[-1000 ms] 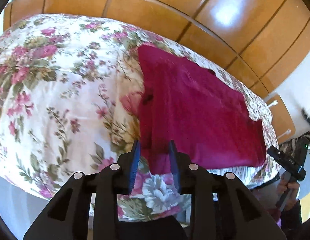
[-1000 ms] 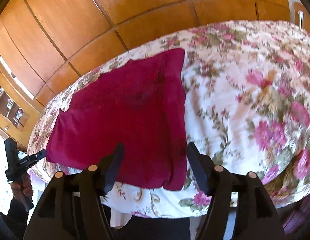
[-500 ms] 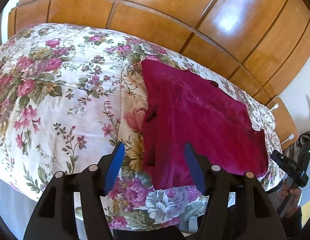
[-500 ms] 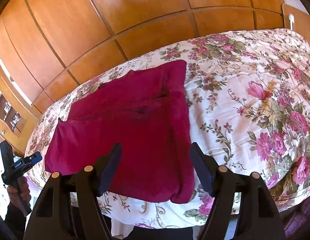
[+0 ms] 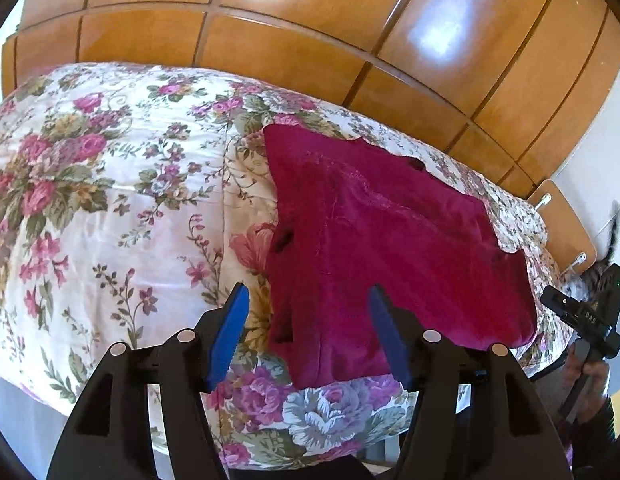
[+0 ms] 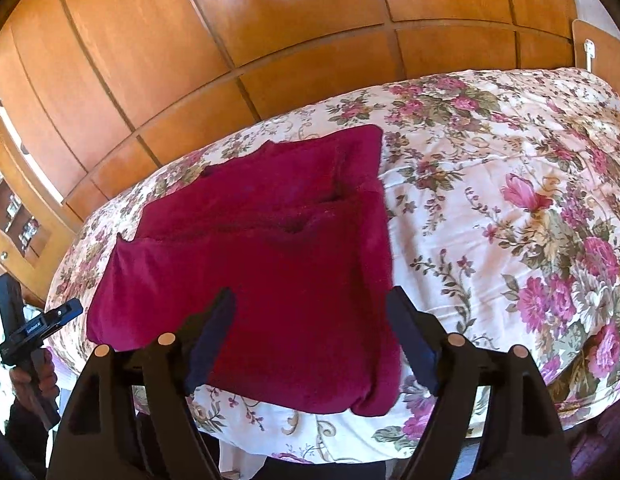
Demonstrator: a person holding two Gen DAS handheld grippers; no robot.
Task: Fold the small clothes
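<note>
Crimson garment [image 5: 381,248] lies folded along the bed's [image 5: 110,208] near edge
Both grippers hover released; left gripper [image 5: 306,332] faces its near corner, right gripper [image 6: 310,332] its hem

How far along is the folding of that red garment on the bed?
Done: the red garment lies flat on the floral bedspread, one side layer apparently folded over the body. In hand: nothing; the left gripper and right gripper are open, off the cloth. Left: probably at least one more fold, since it remains a wide, uneven shape.
</note>
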